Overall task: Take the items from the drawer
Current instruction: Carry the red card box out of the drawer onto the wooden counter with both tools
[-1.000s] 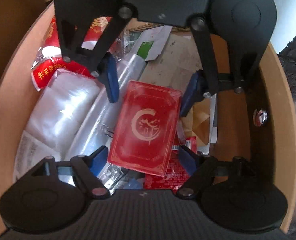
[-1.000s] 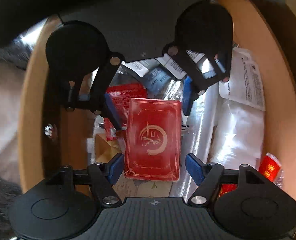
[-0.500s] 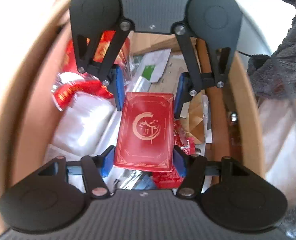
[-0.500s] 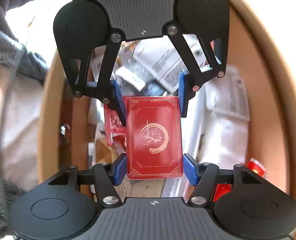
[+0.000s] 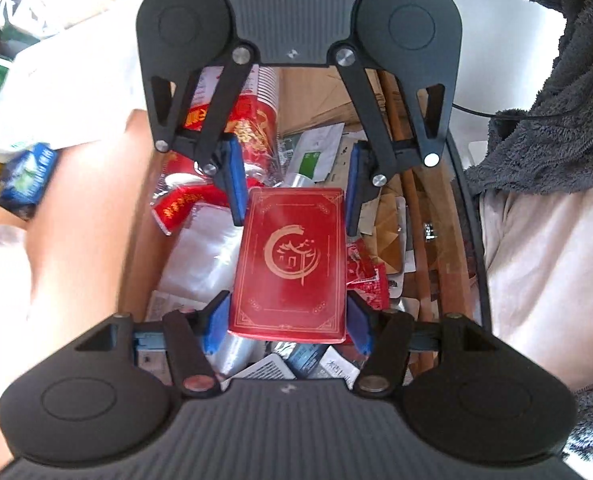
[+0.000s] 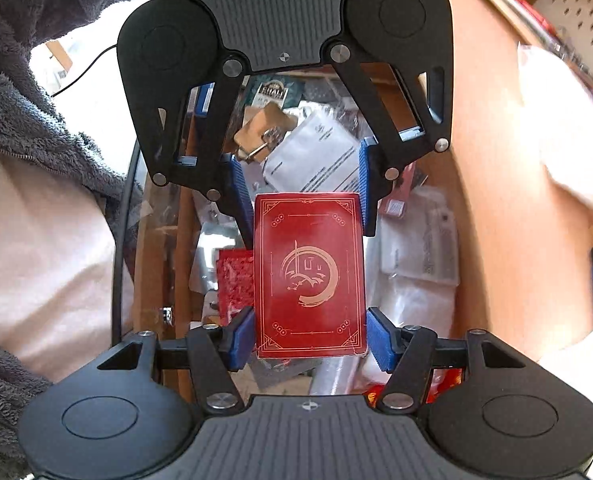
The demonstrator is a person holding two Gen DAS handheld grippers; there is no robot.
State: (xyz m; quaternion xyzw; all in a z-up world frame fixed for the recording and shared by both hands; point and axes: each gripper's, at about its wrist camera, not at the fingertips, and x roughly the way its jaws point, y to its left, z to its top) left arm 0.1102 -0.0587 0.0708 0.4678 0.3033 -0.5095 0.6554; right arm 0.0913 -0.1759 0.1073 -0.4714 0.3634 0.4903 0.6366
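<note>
— Surface and room?
— Wooden drawer (image 5: 136, 240) standing open, crammed: clear plastic bags (image 5: 200, 256), red printed packets (image 5: 184, 204), white paper leaflets (image 6: 316, 160), a small wooden clip (image 6: 264, 128). Grey fleece sleeve (image 5: 544, 132) and pale fabric off to one side; pegboard (image 6: 580, 12) at the top corner of the right wrist view.
— And the task's thing?
— Red box (image 5: 292, 264) with gold moon emblem, held over the drawer's clutter, pinched at both ends. Left gripper (image 5: 288, 320) clamped on the end nearest its own camera, blue pads (image 5: 216, 324) pressed against both long sides. Right gripper (image 6: 310, 332) clamped likewise on the opposite end; red box (image 6: 310, 276) upright between its pads (image 6: 240, 334).
— Anything hidden or unclear?
— Drawer floor buried under the clutter. Print on the leaflets too small to read. Blurred shapes at the left edge of the left wrist view, blue and yellow, not identifiable. Box's underside out of sight.
</note>
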